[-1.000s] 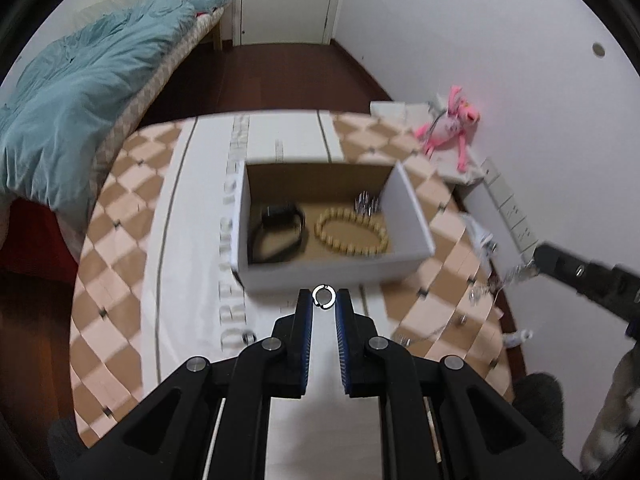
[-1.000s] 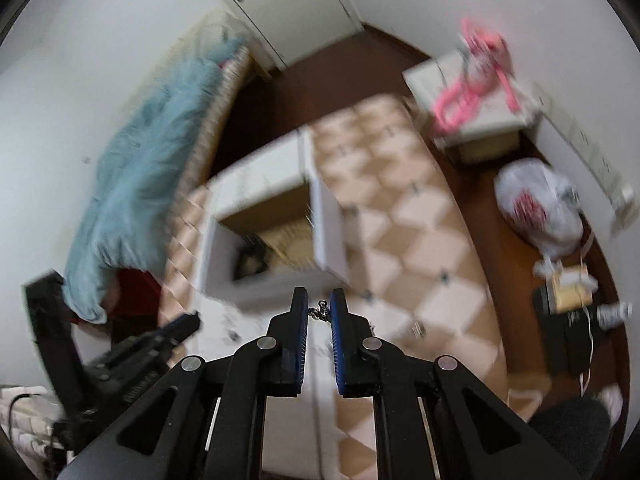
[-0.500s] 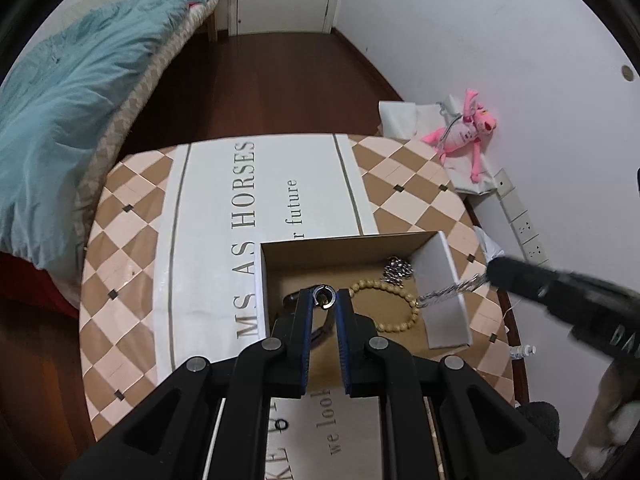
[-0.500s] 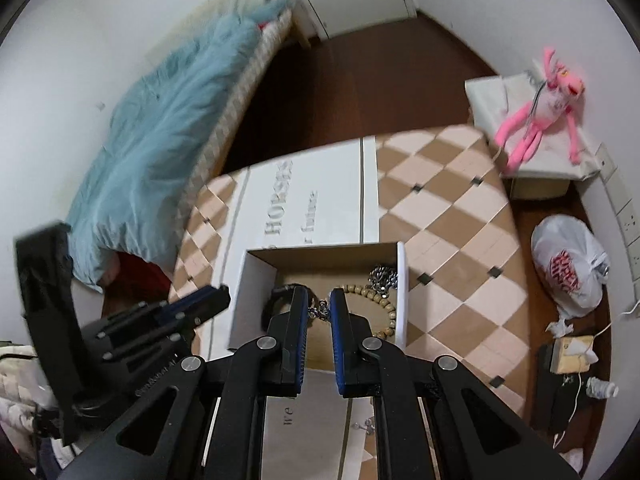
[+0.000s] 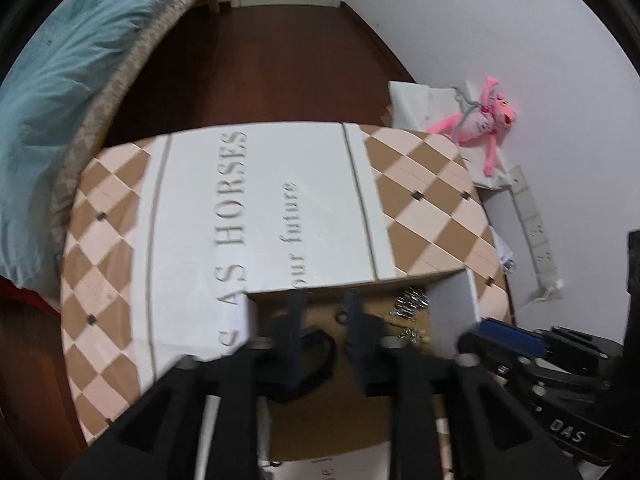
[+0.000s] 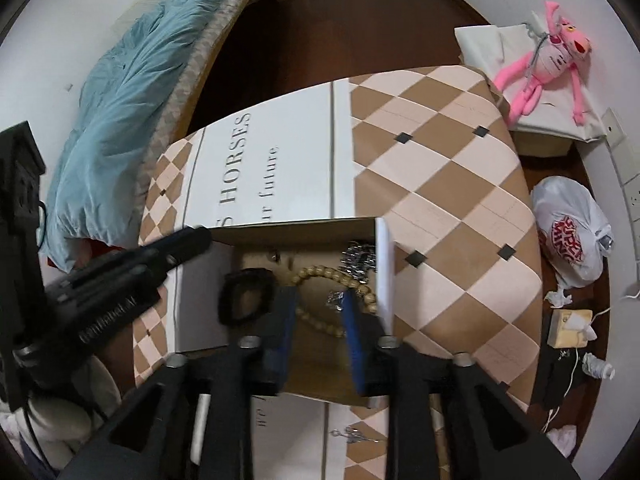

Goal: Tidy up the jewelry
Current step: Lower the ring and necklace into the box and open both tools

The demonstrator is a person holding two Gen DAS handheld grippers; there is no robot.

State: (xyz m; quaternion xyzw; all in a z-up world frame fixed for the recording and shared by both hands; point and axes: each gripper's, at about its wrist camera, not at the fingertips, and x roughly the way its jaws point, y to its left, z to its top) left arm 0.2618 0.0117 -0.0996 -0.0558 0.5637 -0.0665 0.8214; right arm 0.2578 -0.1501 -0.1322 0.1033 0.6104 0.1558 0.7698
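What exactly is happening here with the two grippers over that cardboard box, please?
A person is sorting jewelry into an open white cardboard box on the checkered table. Both the left gripper and right gripper hang open over it, holding nothing. Inside lie a black watch band, a wooden bead bracelet and a silver chain.

Right hand-held gripper [image 6: 318,300] open over cardboard box [image 6: 383,264] on bench [image 6: 440,168]; beaded bracelet [image 6: 320,276], black band [image 6: 244,296] inside.

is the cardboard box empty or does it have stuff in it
Not empty. The open cardboard box holds a wooden bead bracelet, a black band and a silver chain.
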